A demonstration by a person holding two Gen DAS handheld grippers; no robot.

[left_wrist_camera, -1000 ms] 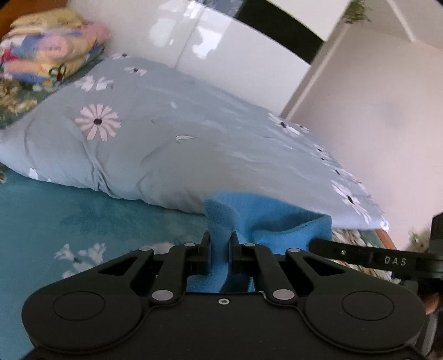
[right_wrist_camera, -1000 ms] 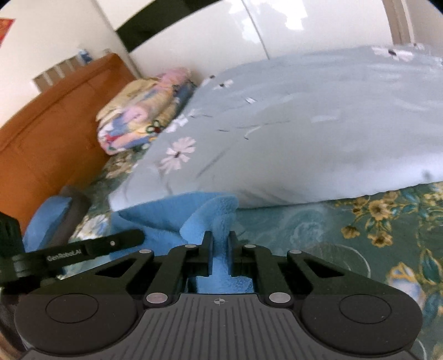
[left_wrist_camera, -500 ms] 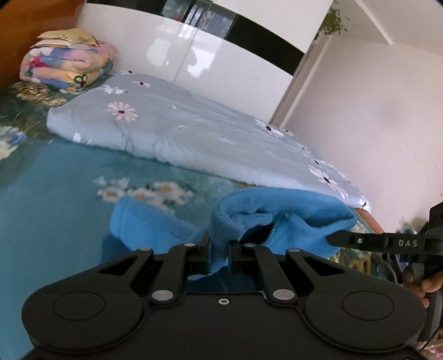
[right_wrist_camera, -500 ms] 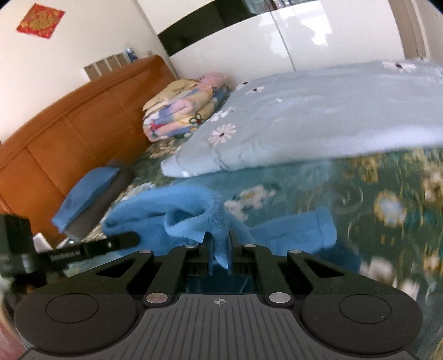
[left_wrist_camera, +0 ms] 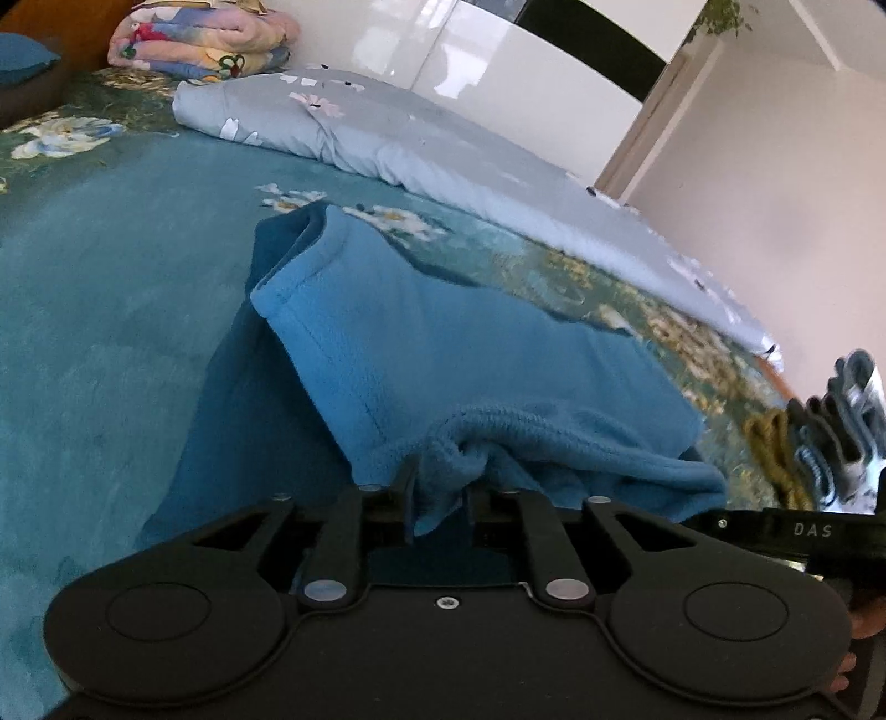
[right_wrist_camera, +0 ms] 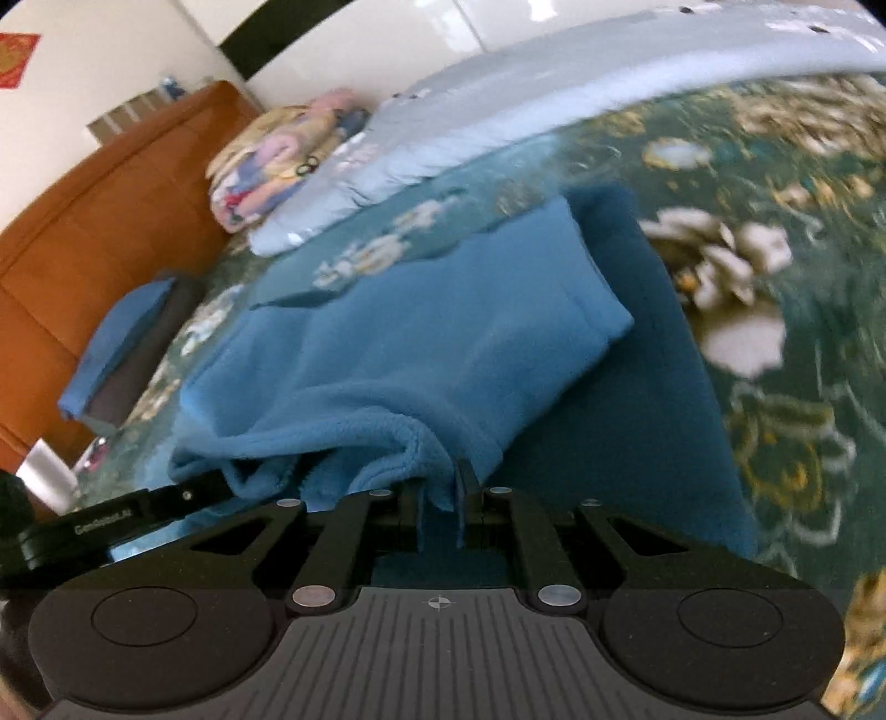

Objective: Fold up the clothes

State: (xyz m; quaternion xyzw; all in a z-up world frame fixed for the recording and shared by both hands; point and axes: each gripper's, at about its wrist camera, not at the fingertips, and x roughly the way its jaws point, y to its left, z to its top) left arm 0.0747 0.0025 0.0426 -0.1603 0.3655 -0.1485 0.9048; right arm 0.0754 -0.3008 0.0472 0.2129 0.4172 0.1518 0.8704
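A blue fleece garment (left_wrist_camera: 470, 360) (right_wrist_camera: 443, 332) lies on the teal floral bedspread (left_wrist_camera: 111, 332), its upper layer folded over a darker lower layer. My left gripper (left_wrist_camera: 440, 487) holds the bunched near hem; its jaws are opening, with the fleece still filling the gap between them. My right gripper (right_wrist_camera: 440, 498) is shut on the other end of the same near edge, where a fold of fleece stands between its fingers. Both grippers are low over the bed, side by side.
A grey-blue daisy quilt (left_wrist_camera: 443, 149) (right_wrist_camera: 498, 127) lies along the far side of the bed. A folded colourful blanket (left_wrist_camera: 199, 39) and a blue pillow (right_wrist_camera: 116, 343) sit by the wooden headboard (right_wrist_camera: 83, 221). Grey and mustard clothes (left_wrist_camera: 819, 437) are piled at the right.
Both grippers drew back from the quilt and came down, laying the blue garment folded onto the bed. The left jaws stand a little wider than before.
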